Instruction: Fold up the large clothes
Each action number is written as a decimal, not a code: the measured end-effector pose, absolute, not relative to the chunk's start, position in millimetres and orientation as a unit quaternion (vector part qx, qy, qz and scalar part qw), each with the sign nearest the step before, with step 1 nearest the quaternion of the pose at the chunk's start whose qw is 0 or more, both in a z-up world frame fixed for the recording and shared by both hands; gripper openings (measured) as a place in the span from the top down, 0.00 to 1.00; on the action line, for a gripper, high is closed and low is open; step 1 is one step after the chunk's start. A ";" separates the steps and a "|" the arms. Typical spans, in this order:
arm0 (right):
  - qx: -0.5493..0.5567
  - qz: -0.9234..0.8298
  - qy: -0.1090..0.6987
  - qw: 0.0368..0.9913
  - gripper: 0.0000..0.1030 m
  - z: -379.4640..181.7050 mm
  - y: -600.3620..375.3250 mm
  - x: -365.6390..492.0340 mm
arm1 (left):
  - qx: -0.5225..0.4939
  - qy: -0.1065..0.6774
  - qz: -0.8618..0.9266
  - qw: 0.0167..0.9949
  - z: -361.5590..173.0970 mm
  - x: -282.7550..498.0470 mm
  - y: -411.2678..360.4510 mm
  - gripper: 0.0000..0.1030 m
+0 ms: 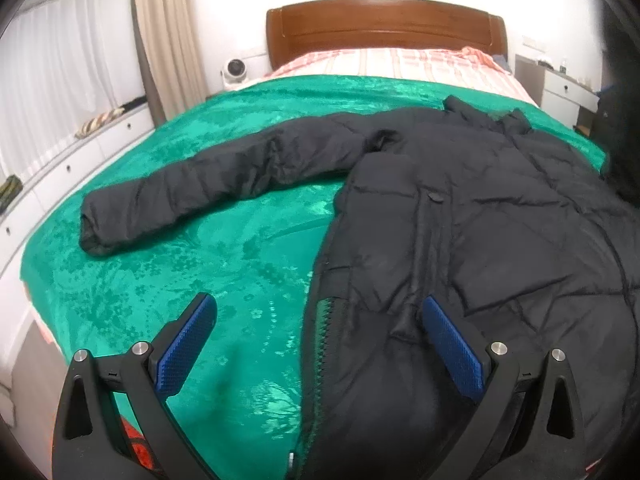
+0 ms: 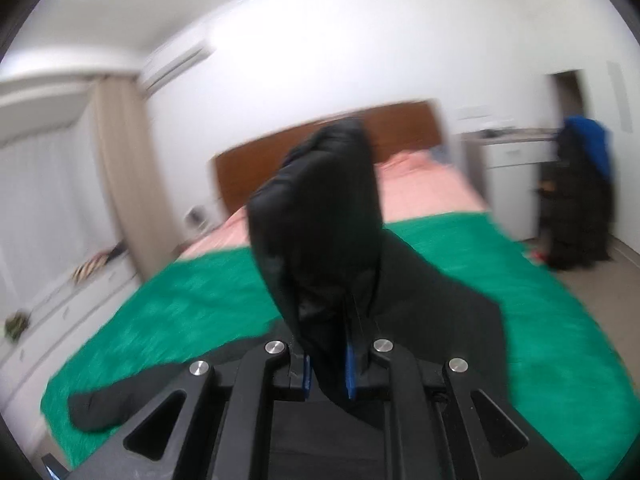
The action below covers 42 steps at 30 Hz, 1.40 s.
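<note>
A black puffer jacket (image 1: 460,216) lies face up on a green blanket (image 1: 224,264) on the bed, its left sleeve (image 1: 208,188) stretched out to the left. My left gripper (image 1: 320,340) is open and empty, low over the jacket's front edge near the hem, one blue pad over the blanket and one over the jacket. My right gripper (image 2: 328,368) is shut on the jacket's other sleeve (image 2: 320,208) and holds it up above the bed. The right wrist view is motion-blurred.
A wooden headboard (image 1: 384,28) and pink striped bedding (image 1: 392,66) lie beyond the blanket. White drawers (image 1: 60,172) run along the left under curtains. A white nightstand (image 1: 564,88) and hanging dark clothes (image 2: 580,200) stand to the right.
</note>
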State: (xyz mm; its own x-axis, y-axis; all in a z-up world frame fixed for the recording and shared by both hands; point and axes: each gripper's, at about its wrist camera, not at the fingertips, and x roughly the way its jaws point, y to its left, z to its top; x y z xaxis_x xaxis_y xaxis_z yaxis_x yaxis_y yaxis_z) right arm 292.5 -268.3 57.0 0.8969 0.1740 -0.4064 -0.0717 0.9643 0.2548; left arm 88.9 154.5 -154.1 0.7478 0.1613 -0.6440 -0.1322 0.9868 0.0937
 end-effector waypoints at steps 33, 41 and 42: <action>0.014 0.053 0.269 0.962 0.12 -116.2 -230.8 68.7 | 0.021 0.334 0.047 0.941 -126.0 68.3 115.3 0.00; -0.018 0.070 0.270 0.960 0.12 -125.5 -214.4 66.4 | 0.016 0.338 0.055 0.939 -130.5 69.0 122.4 0.00; -0.020 0.070 0.271 0.960 0.12 -126.1 -213.0 65.9 | 0.015 0.338 0.055 0.939 -131.0 68.6 123.7 0.00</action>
State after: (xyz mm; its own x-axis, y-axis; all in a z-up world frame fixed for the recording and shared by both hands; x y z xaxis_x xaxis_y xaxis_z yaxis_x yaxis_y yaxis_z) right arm 65.9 -213.0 -126.0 0.8435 0.1242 -0.5225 -0.1458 0.9893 -0.0001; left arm 68.6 123.7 -131.0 0.7653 0.1146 -0.6334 -0.0937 0.9934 0.0665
